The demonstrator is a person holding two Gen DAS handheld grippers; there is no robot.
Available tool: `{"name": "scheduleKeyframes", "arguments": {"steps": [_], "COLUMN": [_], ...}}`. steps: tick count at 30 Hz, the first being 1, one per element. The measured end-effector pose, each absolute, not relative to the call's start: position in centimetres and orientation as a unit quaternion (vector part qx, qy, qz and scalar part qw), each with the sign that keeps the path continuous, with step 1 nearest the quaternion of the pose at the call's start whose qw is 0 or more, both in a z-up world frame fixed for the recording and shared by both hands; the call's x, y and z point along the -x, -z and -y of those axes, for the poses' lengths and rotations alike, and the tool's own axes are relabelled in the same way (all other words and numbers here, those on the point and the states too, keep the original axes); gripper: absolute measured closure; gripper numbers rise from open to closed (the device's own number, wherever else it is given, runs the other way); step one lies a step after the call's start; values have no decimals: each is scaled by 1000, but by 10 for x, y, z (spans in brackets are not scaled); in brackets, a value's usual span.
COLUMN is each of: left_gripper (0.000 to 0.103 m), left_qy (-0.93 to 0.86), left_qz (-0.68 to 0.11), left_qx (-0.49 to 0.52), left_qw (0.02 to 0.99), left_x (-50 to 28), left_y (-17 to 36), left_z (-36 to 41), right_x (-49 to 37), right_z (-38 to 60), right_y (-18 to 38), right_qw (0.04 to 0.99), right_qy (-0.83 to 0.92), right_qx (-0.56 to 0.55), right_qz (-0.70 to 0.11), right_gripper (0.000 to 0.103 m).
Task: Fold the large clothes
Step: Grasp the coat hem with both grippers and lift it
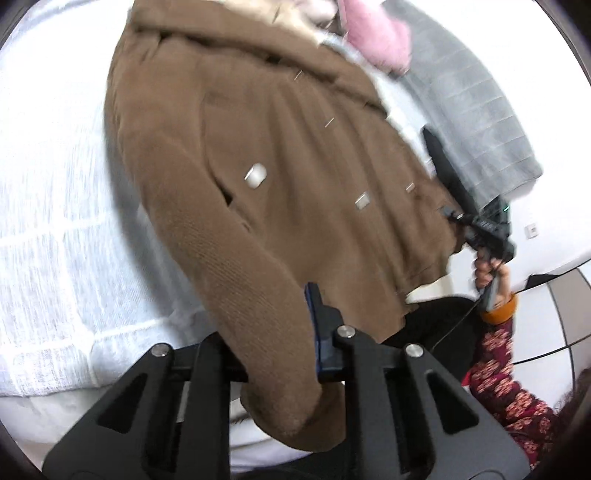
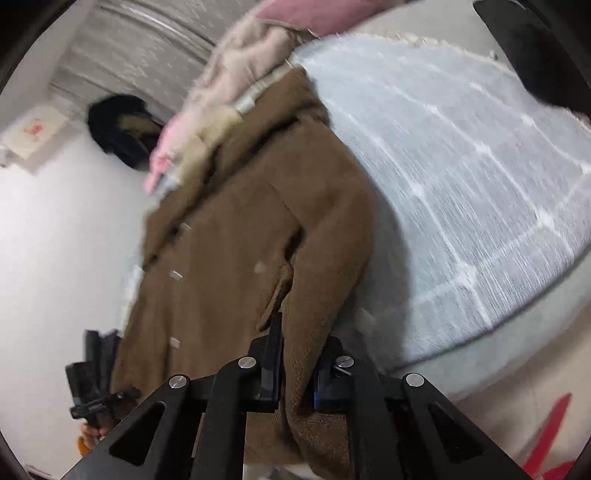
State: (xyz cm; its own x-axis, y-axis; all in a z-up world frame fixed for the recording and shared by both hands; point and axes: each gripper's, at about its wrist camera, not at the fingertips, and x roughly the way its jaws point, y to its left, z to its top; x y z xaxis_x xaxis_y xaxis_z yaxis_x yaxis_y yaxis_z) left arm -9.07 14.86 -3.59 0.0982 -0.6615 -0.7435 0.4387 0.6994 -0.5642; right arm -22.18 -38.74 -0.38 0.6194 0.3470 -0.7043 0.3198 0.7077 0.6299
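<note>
A large brown knit coat (image 1: 280,173) with pale buttons lies front up on a white textured bedcover (image 1: 48,206); it also shows in the right wrist view (image 2: 236,240). My left gripper (image 1: 280,332) is shut on the end of one brown sleeve, which bulges out below the fingers. In the right wrist view the gripper (image 2: 299,354) is shut on a brown sleeve near the cuff. In the left wrist view the other hand-held gripper (image 1: 476,225) is at the coat's right hem edge; its fingers are blurred.
A pink fluffy garment (image 1: 376,33) and a beige one (image 2: 236,74) lie beyond the coat's collar. A grey blanket (image 1: 469,110) lies at the far right. A black fuzzy item (image 2: 118,129) sits by the white wall. The bedcover (image 2: 461,177) spreads to the right.
</note>
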Motion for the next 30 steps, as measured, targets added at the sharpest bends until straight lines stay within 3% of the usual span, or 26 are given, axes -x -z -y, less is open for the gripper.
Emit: {"name": "scheduleKeyframes", "arguments": {"steps": [7, 16, 24, 30], "left_gripper": [84, 85, 85, 82], "left_qy": [405, 392, 342, 286], "left_qz": [-468, -393, -377, -417], "left_qx": [143, 240, 284, 274], "left_qw": [772, 796, 812, 818], "left_x": [72, 7, -92, -183], "left_y": [-27, -60, -65, -24], "left_z": [-137, -160, -172, -153], "right_x": [194, 126, 29, -45], "right_z": [384, 396, 433, 455], "right_y": [-32, -78, -83, -53], "right_qw": [838, 863, 864, 866], "right_qy": [-14, -17, 4, 32], "right_qx": [-379, -389, -406, -377], "right_qz": [-391, -323, -297, -326], "right_gripper": [94, 95, 95, 94]}}
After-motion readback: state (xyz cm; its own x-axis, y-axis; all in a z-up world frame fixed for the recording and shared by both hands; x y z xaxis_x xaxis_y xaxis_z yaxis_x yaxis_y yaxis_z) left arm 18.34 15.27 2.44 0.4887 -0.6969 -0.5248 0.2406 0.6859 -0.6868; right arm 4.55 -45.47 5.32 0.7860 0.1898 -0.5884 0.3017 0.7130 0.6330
